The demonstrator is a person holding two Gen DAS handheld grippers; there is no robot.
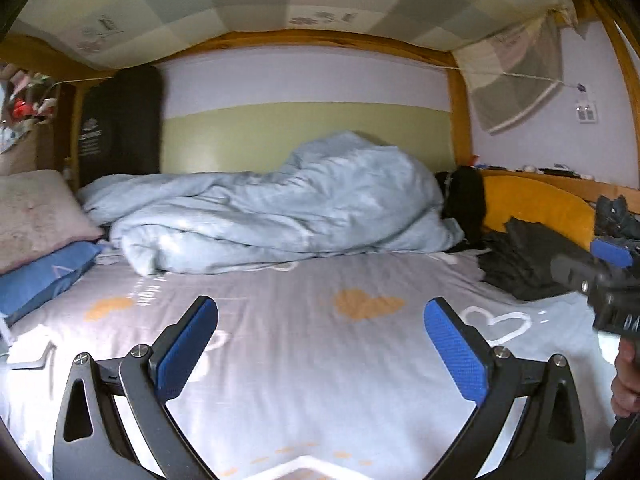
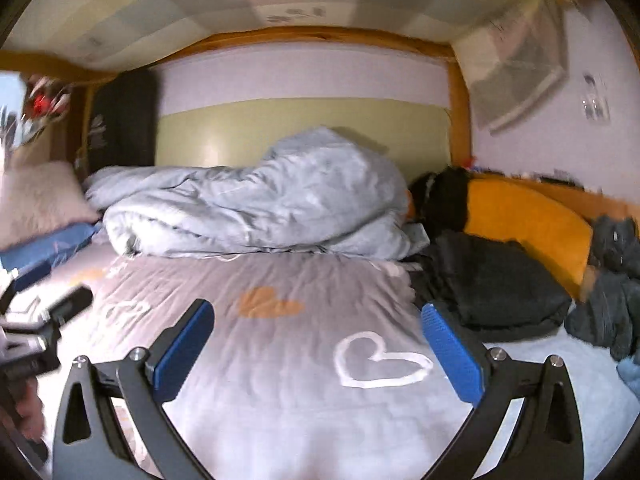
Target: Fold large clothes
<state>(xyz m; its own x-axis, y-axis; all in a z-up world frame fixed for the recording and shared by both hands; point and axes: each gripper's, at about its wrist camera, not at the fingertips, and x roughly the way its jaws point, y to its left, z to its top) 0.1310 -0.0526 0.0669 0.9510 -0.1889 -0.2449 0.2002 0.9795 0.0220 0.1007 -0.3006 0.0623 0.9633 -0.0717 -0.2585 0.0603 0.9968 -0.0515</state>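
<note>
Both tools spread wide, nothing held: left tool (image 1: 321, 318), right tool (image 2: 317, 322), over bare bed sheet (image 2: 280, 380). Dark clothes (image 2: 496, 280) lie ahead-right of right tool. Probably next: pick 1 garment by an edge, w/ both tools.

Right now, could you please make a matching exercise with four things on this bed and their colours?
Things:
1. bunched duvet
2. curved cushion
3. pile of clothes
4. lower pillow

Colours:
A. dark blue
B. light blue
C. black
D. orange-yellow

Pairs: 1-B, 2-D, 3-C, 4-A
</note>
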